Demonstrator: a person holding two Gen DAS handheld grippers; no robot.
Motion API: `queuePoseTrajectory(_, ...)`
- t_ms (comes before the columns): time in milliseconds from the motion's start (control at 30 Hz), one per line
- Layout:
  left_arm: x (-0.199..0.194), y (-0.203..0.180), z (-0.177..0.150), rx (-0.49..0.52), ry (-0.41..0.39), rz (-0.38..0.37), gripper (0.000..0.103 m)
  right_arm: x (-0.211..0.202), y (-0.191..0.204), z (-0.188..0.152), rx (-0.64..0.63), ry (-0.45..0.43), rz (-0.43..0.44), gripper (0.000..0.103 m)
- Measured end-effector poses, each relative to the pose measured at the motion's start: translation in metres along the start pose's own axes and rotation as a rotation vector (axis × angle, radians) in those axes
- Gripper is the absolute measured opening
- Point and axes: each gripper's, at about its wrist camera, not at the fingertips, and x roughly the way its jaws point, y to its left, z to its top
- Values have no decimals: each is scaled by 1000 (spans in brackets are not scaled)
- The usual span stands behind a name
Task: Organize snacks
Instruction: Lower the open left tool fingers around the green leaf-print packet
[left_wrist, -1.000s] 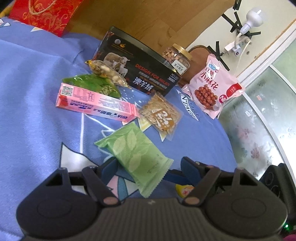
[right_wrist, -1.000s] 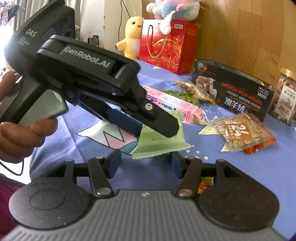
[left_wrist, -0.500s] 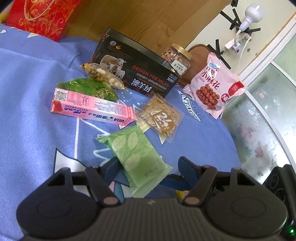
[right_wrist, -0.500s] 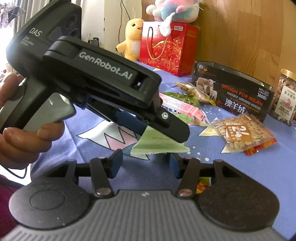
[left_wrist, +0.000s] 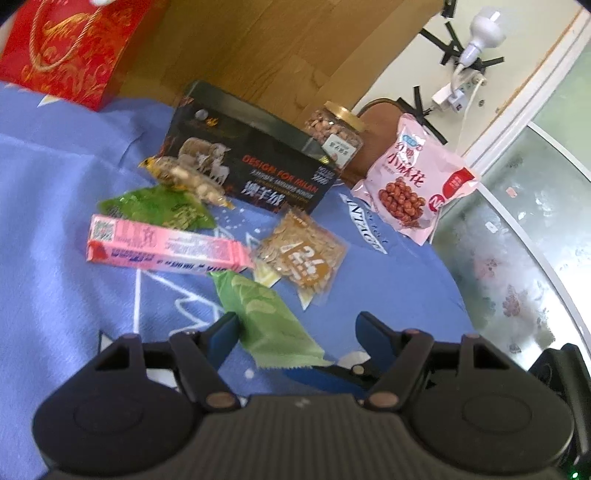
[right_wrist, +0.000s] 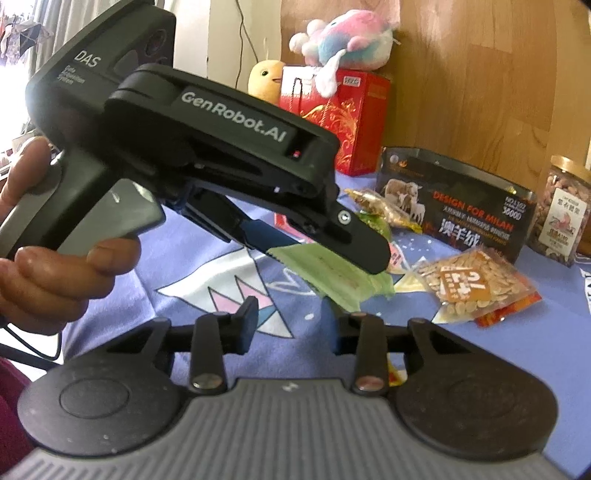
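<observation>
**Left wrist view.** We find the left gripper (left_wrist: 297, 328) pointing down over the blue cloth (left_wrist: 55, 221). The green packet (left_wrist: 266, 321) lies lengthwise between its two fingers, with its serrated end nearest the camera. The left finger (left_wrist: 223, 334) bears against the packet's left edge. The packet's near right corner reaches towards the right finger (left_wrist: 371, 332). The packet sits skewed and narrowed between them. These jaws have just been closing, and we judge them clamped across the packet's width. Just beyond the packet's far end lies the pink box (left_wrist: 166, 243), with the seed bag (left_wrist: 303, 254) beside it. The black tin (left_wrist: 258, 162) stands behind both. The picture is slightly blurred.

**Right wrist view.** We see the left gripper (right_wrist: 343, 254) from its side, held in a hand (right_wrist: 48, 266). The green packet (right_wrist: 332, 277) hangs tilted under the near black finger. Its serrated end is raised against the blue pad of the far finger (right_wrist: 258, 236), and its other end droops towards the cloth (right_wrist: 207, 240). The far end is crumpled. This agrees with a grip on the packet.

The right gripper (right_wrist: 291, 325) sits low in the foreground. Its fingers stand apart and have just been closing, with only cloth between them. The packet's lowest corner sits just above and beyond the tip of the right finger (right_wrist: 338, 328), outside the gap. We cannot tell whether the two touch.
</observation>
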Motion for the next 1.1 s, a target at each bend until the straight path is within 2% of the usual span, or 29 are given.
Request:
queuePoseTrajectory(300,5,-5,5,17,5,3,71,-1,0,0,10,-7,-14,41)
queuePoseTrajectory(533,19,6,4,-23,45,9,71,5,-2,-3,25,28,-26,42)
queuePoseTrajectory(667,18,8,3,-27,42,14,71,5,-3,-4,22,35,-35,50)
queuePoseTrajectory(800,17,11,3,-39,45,17,72,5,-7,-7,35,53,-56,52)
queuePoseTrajectory(900,19,12,3,-44,54,16,72,4,-13,-8,58,58,-75,58)
queuePoseTrajectory(1100,20,10,1,-39,62,11,74,5,-22,-10,105,72,-85,60)
